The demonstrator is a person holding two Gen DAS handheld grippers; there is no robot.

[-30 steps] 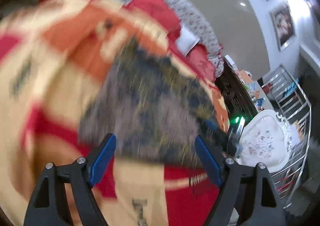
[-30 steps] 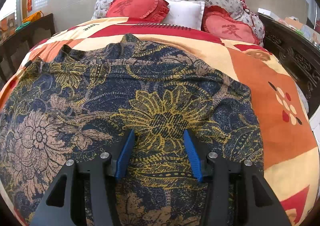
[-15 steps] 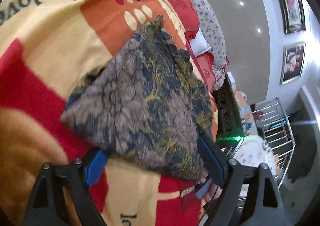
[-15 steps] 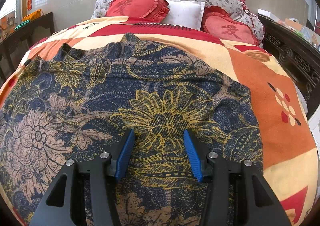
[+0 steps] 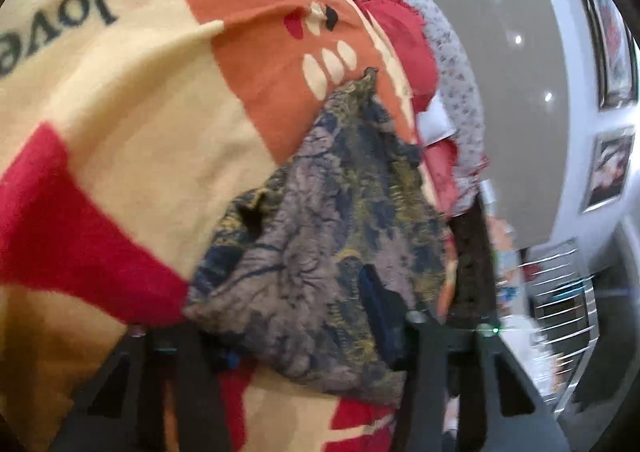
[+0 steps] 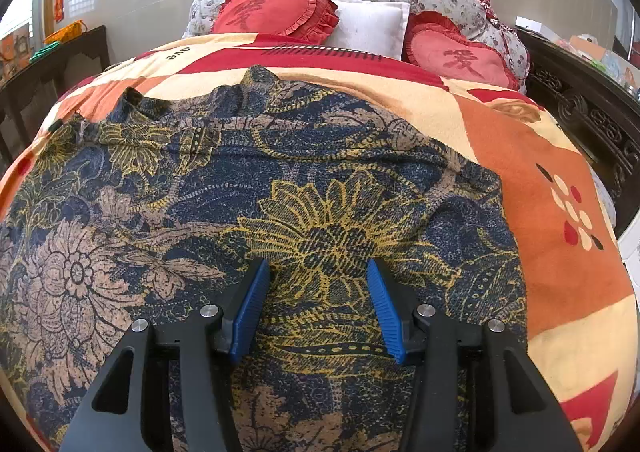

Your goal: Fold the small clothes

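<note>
A dark blue floral garment [image 6: 248, 204] with gold and tan flowers lies spread on the bed blanket [image 6: 560, 236]. My right gripper [image 6: 316, 292] is open, its blue pads resting on the cloth near its near edge. In the left wrist view the same garment [image 5: 328, 236] lies on the blanket [image 5: 120, 132]. My left gripper [image 5: 300, 316] sits at the garment's near corner. The cloth covers its left finger, and its right finger [image 5: 380, 312] shows against the cloth. The view is blurred and I cannot tell whether cloth is pinched.
Two red heart cushions [image 6: 276, 12] and a white pillow [image 6: 368, 26] lie at the head of the bed. A dark carved bed frame [image 6: 580, 112] runs along the right. A dark side table [image 6: 48, 64] stands at the left. A metal rack [image 5: 568, 300] stands beyond the bed.
My left gripper has moved in onto the garment's corner, and the cloth now covers its left finger. Its jaws look narrower. The right gripper has not moved.
</note>
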